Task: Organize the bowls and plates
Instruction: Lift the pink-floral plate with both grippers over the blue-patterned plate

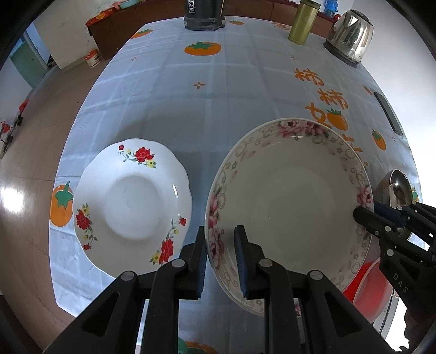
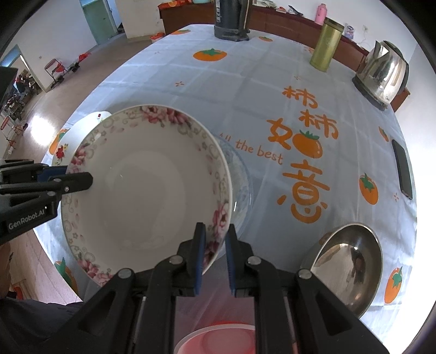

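Observation:
A large white bowl [image 1: 288, 207] with a pink floral rim hangs tilted above the table, held from both sides. My left gripper [image 1: 221, 245] is shut on its left rim, one blue pad inside and one outside. My right gripper [image 2: 215, 239] is shut on the opposite rim of the same bowl [image 2: 147, 190]. Each gripper shows in the other's view: the right gripper [image 1: 365, 217] and the left gripper [image 2: 79, 179]. A white plate [image 1: 130, 201] with red flowers lies on the tablecloth left of the bowl. A clear glass bowl [image 2: 242, 179] sits partly hidden behind the floral bowl.
A steel bowl [image 2: 348, 261] sits at the near right and a red bowl [image 2: 218, 337] below the grippers. Along the far side stand a steel kettle [image 2: 381, 73], a gold canister [image 2: 325, 45] and a dark appliance [image 2: 231, 24]. A phone [image 2: 403, 168] lies at the right edge.

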Demonstrator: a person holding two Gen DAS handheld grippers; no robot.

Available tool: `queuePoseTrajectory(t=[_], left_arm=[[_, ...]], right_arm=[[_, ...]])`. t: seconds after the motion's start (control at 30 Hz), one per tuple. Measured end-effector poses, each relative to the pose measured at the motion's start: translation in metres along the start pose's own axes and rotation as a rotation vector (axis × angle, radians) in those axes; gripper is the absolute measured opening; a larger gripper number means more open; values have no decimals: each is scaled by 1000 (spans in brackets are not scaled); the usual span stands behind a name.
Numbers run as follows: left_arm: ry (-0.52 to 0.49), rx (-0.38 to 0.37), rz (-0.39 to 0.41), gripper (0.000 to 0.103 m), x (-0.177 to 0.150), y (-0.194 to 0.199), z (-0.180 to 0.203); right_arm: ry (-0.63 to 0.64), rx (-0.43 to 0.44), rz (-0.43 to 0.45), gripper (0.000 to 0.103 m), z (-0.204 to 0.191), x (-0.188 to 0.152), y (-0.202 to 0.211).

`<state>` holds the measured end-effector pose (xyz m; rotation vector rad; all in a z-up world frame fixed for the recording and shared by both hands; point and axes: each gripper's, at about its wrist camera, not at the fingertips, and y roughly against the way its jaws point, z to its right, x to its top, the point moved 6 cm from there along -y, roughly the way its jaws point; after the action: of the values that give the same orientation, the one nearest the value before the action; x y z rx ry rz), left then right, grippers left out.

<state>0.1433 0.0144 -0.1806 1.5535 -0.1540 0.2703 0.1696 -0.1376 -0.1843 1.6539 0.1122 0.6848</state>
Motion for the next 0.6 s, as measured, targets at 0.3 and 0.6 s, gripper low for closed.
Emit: queuePoseTrajectory(t=[0.3,0.6], left_arm=[[2,0,4,21,4,-1,1],[-1,1,5,21,7,-2,4]], right_arm=[[2,-8,-5,15,3,4,-2],[-6,-12,-9,15,6,6,-4]])
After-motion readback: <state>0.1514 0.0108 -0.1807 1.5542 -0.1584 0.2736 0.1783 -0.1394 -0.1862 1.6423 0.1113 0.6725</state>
